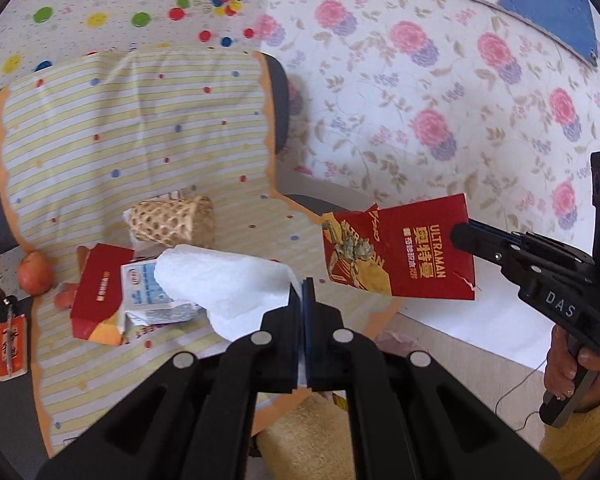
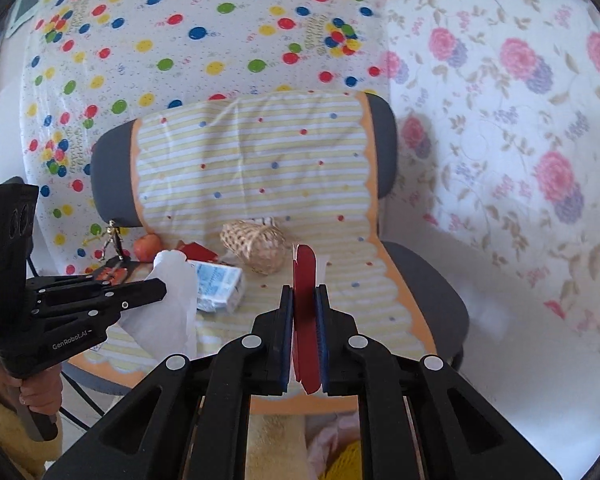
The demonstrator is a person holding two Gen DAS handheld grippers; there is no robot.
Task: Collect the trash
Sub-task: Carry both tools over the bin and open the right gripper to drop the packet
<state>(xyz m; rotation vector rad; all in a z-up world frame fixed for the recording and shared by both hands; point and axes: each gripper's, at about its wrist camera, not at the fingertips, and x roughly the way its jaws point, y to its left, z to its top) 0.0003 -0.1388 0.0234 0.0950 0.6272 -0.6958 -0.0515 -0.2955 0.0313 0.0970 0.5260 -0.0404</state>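
My left gripper point(image 1: 303, 286) is shut on a white tissue point(image 1: 228, 276), held in the air over the striped chair seat point(image 1: 100, 380). My right gripper point(image 2: 304, 292) is shut on a flattened red Ultraman carton point(image 2: 305, 312), seen edge-on between its pads. From the left wrist view the red carton point(image 1: 404, 256) hangs right of the seat, pinched by the right gripper point(image 1: 458, 236). In the right wrist view the left gripper point(image 2: 162, 290) holds the tissue point(image 2: 168, 304) at the left. On the seat lie a second red carton point(image 1: 100, 288) and a blue-and-white packet point(image 1: 148, 292).
A woven basket point(image 1: 172, 222) lies on its side on the seat, with an apple point(image 1: 36, 272) and keys with an orange tag point(image 1: 12, 344) at the left. A small gold figurine point(image 2: 114, 240) stands near the apple. Floral and dotted cloths hang behind the chair. A hand point(image 1: 560, 372) grips the right handle.
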